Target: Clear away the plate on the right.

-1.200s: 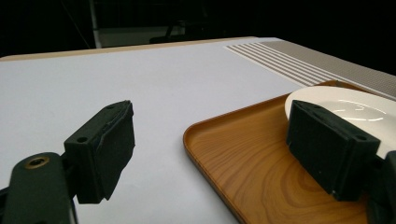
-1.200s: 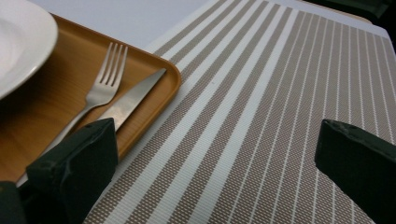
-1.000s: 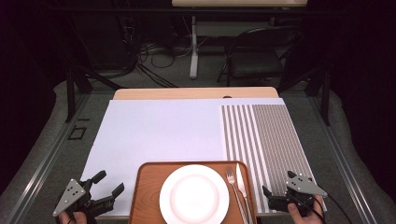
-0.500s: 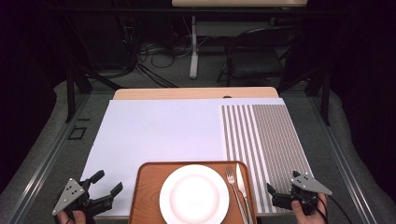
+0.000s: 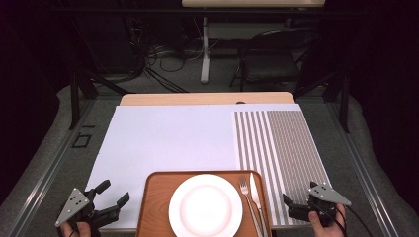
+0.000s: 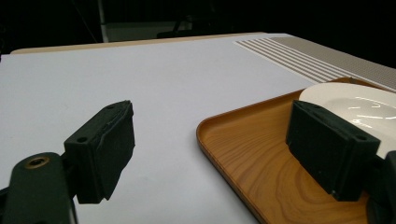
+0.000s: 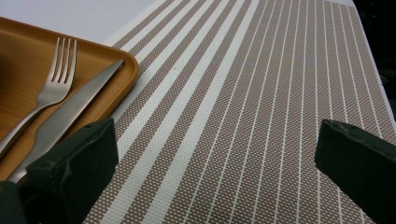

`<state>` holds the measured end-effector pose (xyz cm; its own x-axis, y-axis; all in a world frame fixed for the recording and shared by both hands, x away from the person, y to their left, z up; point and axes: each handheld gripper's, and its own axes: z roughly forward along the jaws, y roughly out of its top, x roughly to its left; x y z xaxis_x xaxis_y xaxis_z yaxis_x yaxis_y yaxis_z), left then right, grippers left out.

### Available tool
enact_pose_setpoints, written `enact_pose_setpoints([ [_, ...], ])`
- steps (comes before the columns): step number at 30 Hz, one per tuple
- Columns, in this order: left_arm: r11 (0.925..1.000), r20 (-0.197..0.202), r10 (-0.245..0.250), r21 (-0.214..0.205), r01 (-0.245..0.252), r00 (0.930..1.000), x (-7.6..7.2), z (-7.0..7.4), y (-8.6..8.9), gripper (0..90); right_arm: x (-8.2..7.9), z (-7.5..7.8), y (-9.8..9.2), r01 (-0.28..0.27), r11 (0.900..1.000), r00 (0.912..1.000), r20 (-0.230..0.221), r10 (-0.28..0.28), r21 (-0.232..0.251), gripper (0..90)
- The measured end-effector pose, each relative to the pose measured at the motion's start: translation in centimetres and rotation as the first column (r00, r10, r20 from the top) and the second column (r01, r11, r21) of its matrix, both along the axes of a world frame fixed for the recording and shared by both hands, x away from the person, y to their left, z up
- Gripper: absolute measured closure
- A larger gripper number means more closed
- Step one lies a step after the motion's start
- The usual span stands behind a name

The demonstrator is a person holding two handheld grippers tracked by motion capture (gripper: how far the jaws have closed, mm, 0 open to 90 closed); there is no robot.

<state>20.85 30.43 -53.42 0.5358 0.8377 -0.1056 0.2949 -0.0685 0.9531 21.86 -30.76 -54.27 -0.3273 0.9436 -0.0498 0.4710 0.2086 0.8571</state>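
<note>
Wooden tray (image 5: 155, 207) sits at 6 o'clock on the counter (image 5: 163, 143), near edge. White plate (image 5: 205, 206) centred on the tray; fork (image 5: 246, 190) and knife (image 5: 255, 190) lie side by side along the tray's right rim, just right of the plate, tips toward 12 o'clock. Striped placemat (image 5: 281, 153) covers the counter from 1 to 4 o'clock, its near left corner touching the tray. Left claw (image 5: 112, 197) at 8 o'clock, low over the white sheet, just beside the tray's left edge, jaws wide apart, holding nothing; in the left gripper view one jaw stands over the sheet, the other over the tray in front of the plate. Right claw (image 5: 286, 201) at 4 o'clock over the placemat, just right of the tray, jaws spread wide, empty; the knife lies nearest its left jaw. Chair (image 5: 276, 54) and cables (image 5: 158, 59) on the floor beyond the counter at 12 o'clock.
</note>
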Motion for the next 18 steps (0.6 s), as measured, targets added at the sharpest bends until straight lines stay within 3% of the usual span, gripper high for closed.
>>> enact_pose_setpoints([
  [5,1.0000,0.000,0.001,0.000,-0.001,1.0000,0.08,-0.01,0.03,15.8,0.06,-0.08,0.00,0.000,1.0000,1.0000,-0.005,0.000,0.001,0.0],
  [15,0.9999,-0.008,0.015,-0.006,-0.015,0.9999,0.29,-0.07,0.24,15.8,0.24,-0.33,-0.46,0.052,0.9987,0.9985,-0.017,-0.051,0.003,0.0],
  [18,0.9992,-0.007,0.039,-0.010,-0.039,0.9992,0.46,-0.12,0.58,15.8,0.22,-0.37,-0.76,0.068,0.9977,0.9973,-0.029,-0.068,-0.008,0.0],
])
